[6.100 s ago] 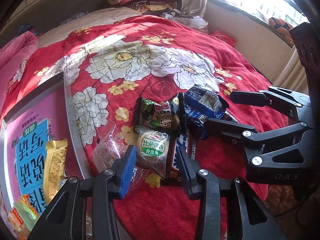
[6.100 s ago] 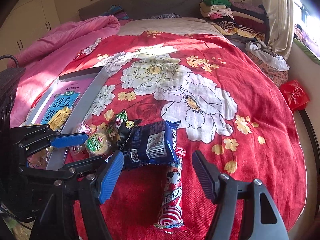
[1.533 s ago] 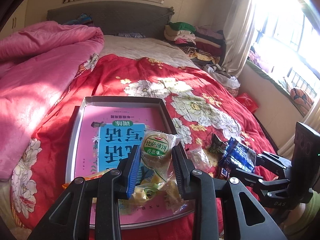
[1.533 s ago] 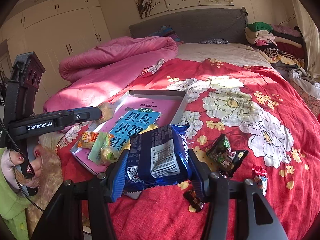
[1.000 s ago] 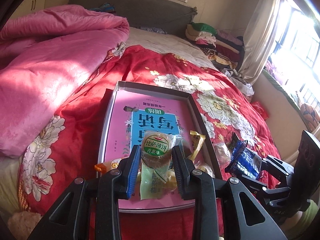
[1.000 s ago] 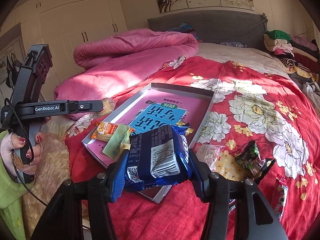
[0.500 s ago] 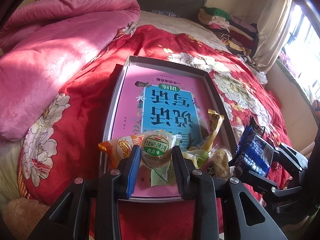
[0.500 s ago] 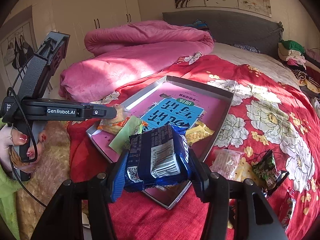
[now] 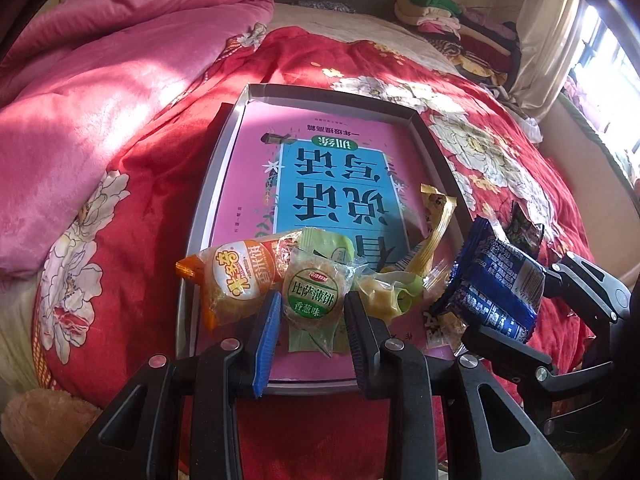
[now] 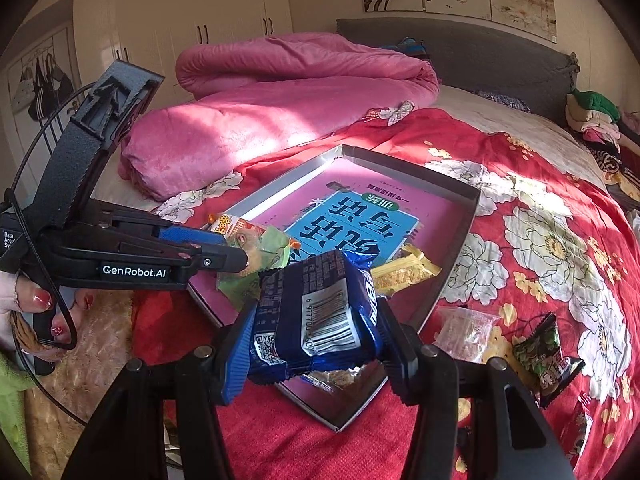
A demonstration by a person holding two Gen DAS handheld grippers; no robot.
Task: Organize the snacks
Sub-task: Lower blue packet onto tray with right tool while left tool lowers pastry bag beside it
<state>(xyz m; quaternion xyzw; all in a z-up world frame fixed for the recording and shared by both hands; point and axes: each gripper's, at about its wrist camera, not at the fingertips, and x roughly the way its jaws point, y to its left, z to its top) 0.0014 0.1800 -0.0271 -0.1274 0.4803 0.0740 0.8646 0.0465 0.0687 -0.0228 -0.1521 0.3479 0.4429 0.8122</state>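
Blue snack packet [image 10: 316, 316] shows barcode digits "6 97770".

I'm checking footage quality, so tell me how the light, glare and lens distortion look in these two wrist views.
Left wrist view: hard sunlight stripes the pink quilt, the window is blown out white, fisheye bends the tray edges, and the round biscuit pack stays sharp. Right wrist view: sun glares off the tray's rim, the blue packet sits in shade, corners vignette black.
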